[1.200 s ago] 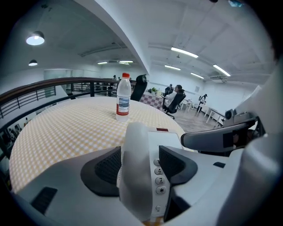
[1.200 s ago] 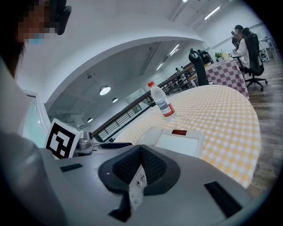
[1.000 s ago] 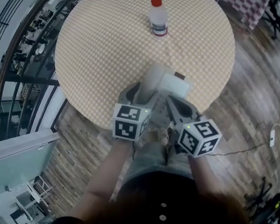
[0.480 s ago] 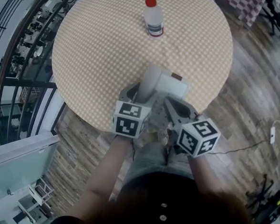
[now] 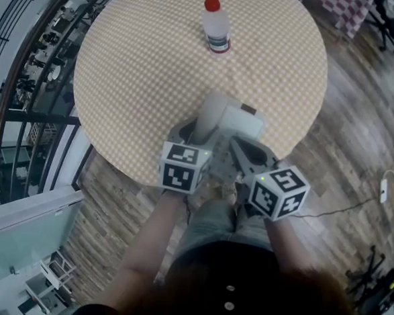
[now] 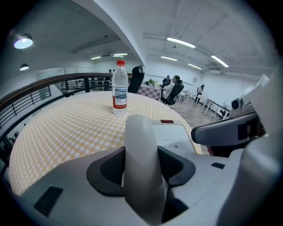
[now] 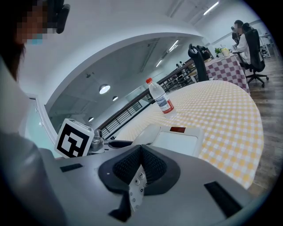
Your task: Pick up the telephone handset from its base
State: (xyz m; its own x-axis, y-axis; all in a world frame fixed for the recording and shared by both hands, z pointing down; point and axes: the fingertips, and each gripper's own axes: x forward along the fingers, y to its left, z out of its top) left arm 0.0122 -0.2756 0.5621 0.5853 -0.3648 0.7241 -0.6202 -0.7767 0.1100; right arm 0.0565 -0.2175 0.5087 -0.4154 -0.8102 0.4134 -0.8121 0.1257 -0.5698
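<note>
Head view: handset [image 5: 211, 114] lies on its base [image 5: 245, 120] by the table's [image 5: 142, 82] near edge, with a bottle [image 5: 215, 25] towards the far edge. Left gripper view: the left gripper's [image 6: 140, 152] jaws have just been closing, and the pads press the handset's sides. Right gripper view: the right gripper [image 7: 140, 154] is clamped on the base's keypad edge.

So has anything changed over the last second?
The jaws of the left gripper have just been closing on the handset between them, and their pads now look pressed against its sides. The handset has not been lifted off the base. The right gripper stays clamped on the base's near edge, and the bottle is unmoved.
</note>
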